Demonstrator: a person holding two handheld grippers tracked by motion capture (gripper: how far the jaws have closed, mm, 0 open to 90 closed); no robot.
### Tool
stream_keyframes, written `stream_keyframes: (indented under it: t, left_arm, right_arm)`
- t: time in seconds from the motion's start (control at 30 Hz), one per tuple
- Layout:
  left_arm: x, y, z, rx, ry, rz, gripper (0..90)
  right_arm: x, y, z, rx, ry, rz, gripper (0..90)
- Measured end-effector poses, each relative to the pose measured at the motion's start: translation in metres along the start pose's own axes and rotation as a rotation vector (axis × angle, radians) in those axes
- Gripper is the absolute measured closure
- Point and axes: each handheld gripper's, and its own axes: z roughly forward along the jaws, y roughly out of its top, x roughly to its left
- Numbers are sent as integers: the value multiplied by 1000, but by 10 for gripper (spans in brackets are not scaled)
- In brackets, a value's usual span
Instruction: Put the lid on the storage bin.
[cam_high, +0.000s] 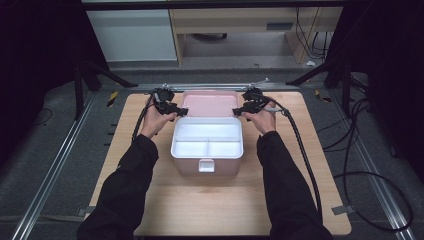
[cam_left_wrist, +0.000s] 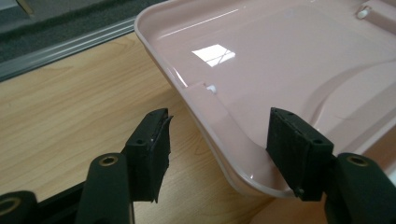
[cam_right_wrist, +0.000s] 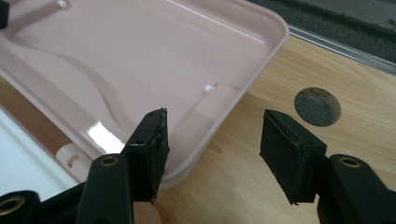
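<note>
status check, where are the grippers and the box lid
Left gripper open, jaws straddling the lid rim. Right gripper open, same at the lid's other side. Pink box open, lid laid back flat. Nothing in the way.

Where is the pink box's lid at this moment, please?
In the high view the open lid lies flat behind the pink box, at the table's far edge, between the left gripper and right gripper.

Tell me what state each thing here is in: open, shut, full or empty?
Pink storage box: open, latch undone.
Lid: folded back flat on the table.
White divided tray: seated in the box, compartments empty.
Left gripper: open, jaws straddling the lid's rim.
Right gripper: open, jaws straddling the lid's rim.
</note>
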Motion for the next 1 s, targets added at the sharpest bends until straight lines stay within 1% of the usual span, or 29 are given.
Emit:
stream_keyframes:
  t: [0.03,0.13,0.27,0.3,0.33,0.4,0.43,0.53,0.67,0.7,0.8,0.83,0.9,0.93,0.97,1.0]
  left_arm:
    - [2,-1,4,-3,-11,-18,392]
    - [2,-1,7,-4,-10,-23,396]
    - [2,-2,15,-12,-27,-29,400]
    - [2,-2,15,-12,-27,-29,401]
    - [2,-2,16,-17,-42,-36,404]
    - [2,-2,17,-18,-44,-37,412]
    - [1,-2,17,-17,-42,-39,414]
    - [2,-2,16,-15,-44,-43,434]
    - [3,-3,12,-30,-42,-71,486]
    - [3,-3,12,-30,-42,-71,489]
    - [4,-1,5,-54,-47,-84,508]
    - [4,-1,5,-54,-47,-84,523]
    - [3,2,-4,-93,-48,-86,535]
    - [2,3,-8,-100,-50,-78,541]
    - [2,3,-8,-100,-50,-78,541]
    - [1,4,-15,-120,-50,-66,541]
  right_arm:
    - [0,0,1,-8,8,10,425]
    - [-1,1,4,-13,17,18,426]
    - [-3,1,10,-10,32,34,429]
    - [-3,1,10,-10,32,34,429]
    - [-2,1,13,-7,40,38,435]
    - [-2,0,15,-8,45,39,435]
    - [0,0,18,-4,61,50,438]
    - [0,0,21,-1,60,62,439]
    - [0,0,19,-7,53,71,471]
    - [0,0,18,-9,49,65,476]
    - [2,2,13,-21,41,55,493]
    - [2,2,13,-21,41,55,493]
    - [2,4,6,-48,38,49,501]
    - [3,5,3,-58,38,45,503]
    - [3,5,3,-58,38,45,503]
    - [4,8,-3,-82,38,38,508]
